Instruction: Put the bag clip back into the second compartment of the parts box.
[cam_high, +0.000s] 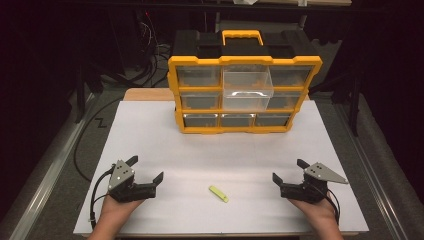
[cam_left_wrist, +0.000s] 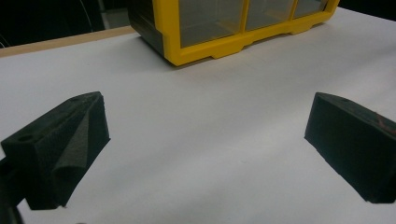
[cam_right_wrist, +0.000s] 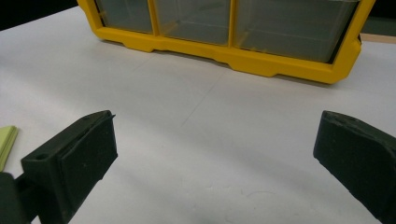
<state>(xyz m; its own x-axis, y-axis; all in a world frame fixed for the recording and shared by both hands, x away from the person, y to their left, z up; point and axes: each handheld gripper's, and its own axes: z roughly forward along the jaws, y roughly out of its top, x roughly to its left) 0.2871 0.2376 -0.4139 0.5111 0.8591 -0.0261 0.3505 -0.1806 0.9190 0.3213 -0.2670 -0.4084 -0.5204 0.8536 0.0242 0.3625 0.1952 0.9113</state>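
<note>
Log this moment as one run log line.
left gripper: open, empty | right gripper: open, empty | small flat yellow-green strip: on white table, untouched | yellow-framed drawer organizer: middle clear drawer pulled out

The high view looks forward and down from the near side over the whole white table (cam_high: 165, 130). Each gripper view sits low and close above the table, facing far toward the yellow drawer cabinet (cam_high: 244, 95), whose bottom row both share.
</note>
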